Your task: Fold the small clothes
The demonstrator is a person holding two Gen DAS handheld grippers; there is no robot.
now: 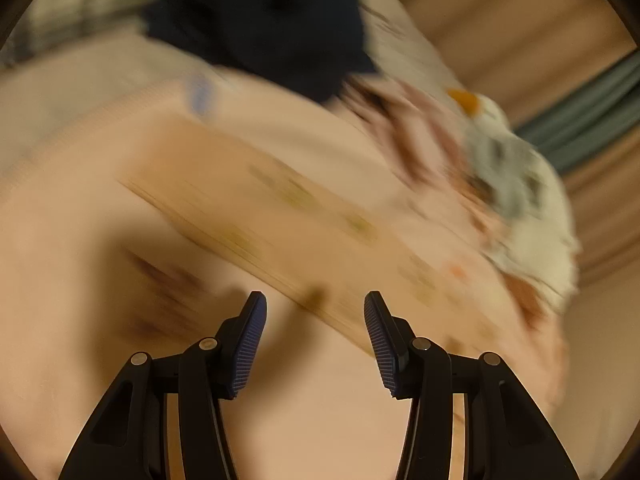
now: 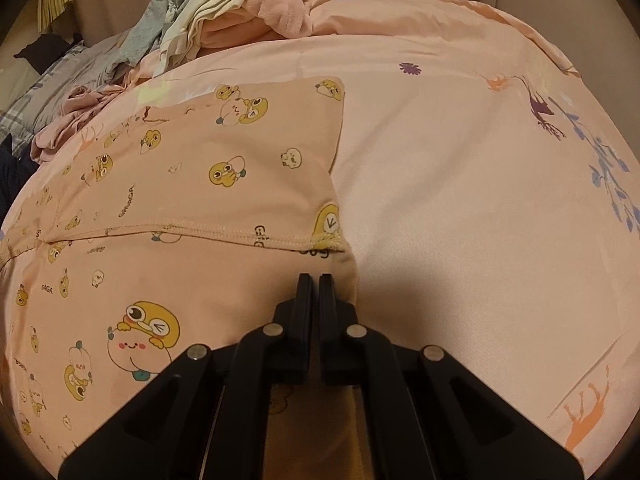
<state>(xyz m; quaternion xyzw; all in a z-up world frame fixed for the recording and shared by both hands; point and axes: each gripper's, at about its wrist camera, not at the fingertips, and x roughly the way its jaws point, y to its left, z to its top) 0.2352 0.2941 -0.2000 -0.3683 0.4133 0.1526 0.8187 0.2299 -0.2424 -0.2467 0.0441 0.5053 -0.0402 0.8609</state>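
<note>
Peach garment (image 2: 192, 184) with yellow cartoon characters reads "GAGA".

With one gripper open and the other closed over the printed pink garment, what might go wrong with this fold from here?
1. The right gripper is shut just past the garment's folded hem. Whether it pinches cloth cannot be seen, so lifting may drag or undo the fold.
2. The left gripper is open and holds nothing, and its view is blurred, so that side of the garment may slip or wrinkle.
3. The clothes pile lies close behind and could get caught in the fold.
</note>
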